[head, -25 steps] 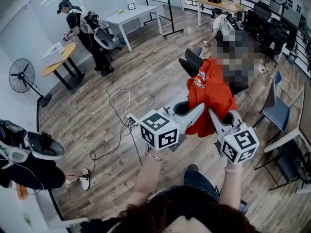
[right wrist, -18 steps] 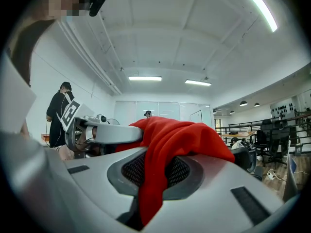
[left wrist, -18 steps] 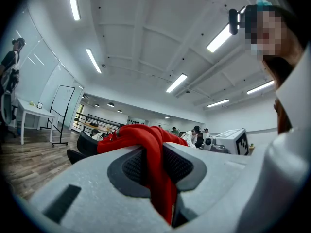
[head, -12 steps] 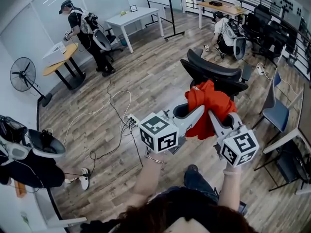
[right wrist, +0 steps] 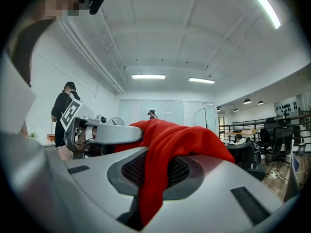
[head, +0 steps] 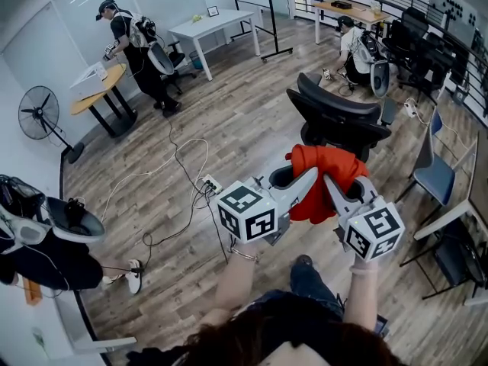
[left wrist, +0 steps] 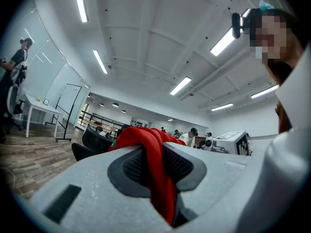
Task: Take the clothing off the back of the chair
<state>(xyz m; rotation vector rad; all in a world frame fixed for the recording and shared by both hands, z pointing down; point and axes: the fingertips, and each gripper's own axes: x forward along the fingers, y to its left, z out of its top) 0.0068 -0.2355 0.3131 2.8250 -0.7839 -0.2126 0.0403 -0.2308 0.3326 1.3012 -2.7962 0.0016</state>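
Observation:
A red garment (head: 324, 180) hangs bunched between my two grippers, clear of the black office chair (head: 335, 119) behind it. My left gripper (head: 303, 180) is shut on the garment's left part; red cloth (left wrist: 158, 171) runs down between its jaws. My right gripper (head: 335, 183) is shut on the right part, with red cloth (right wrist: 155, 178) pinched in its jaws and draped over the top. In the right gripper view the left gripper (right wrist: 104, 132) shows beside the cloth. The chair back is bare.
Cables (head: 171, 181) and a power strip (head: 207, 184) lie on the wood floor at left. A fan (head: 38, 120) stands far left, a blue chair (head: 435, 170) at right. People work at tables at the back and by another chair (head: 374, 67).
The red garment has come off the chair back and been drawn toward me, bunching up between the grippers. The chair back now stands bare. Both grips held.

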